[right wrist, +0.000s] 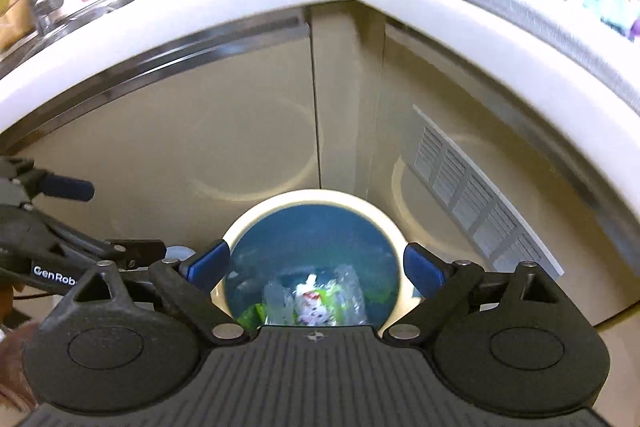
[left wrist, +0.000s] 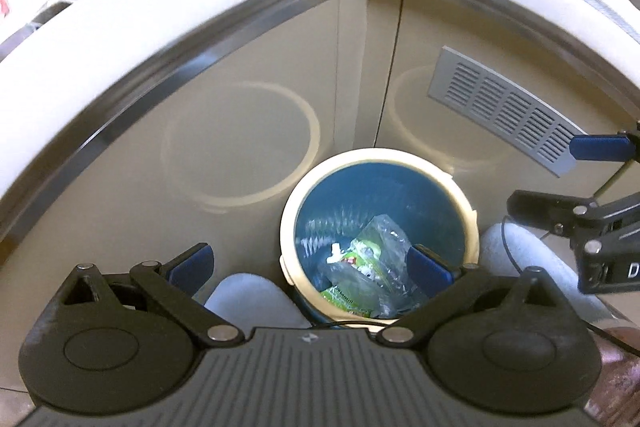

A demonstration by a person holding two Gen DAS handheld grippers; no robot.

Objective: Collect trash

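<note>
Below the table corner, left wrist view: left tongs (left wrist: pixel 310 269) spread wide, empty; trash (left wrist: pixel 360 267) lying inside the bin (left wrist: pixel 472 223)
Right wrist view: right tongs (right wrist: pixel 316 269) apart, empty, above bin (right wrist: pixel 248 227); trash (right wrist: pixel 314 301) inside

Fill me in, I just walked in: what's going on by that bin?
A person holds a gripper in each hand above a cream-rimmed blue bin in the cabinet corner. Left gripper and right gripper are both open and empty. Crumpled plastic wrappers lie inside the bin.
</note>
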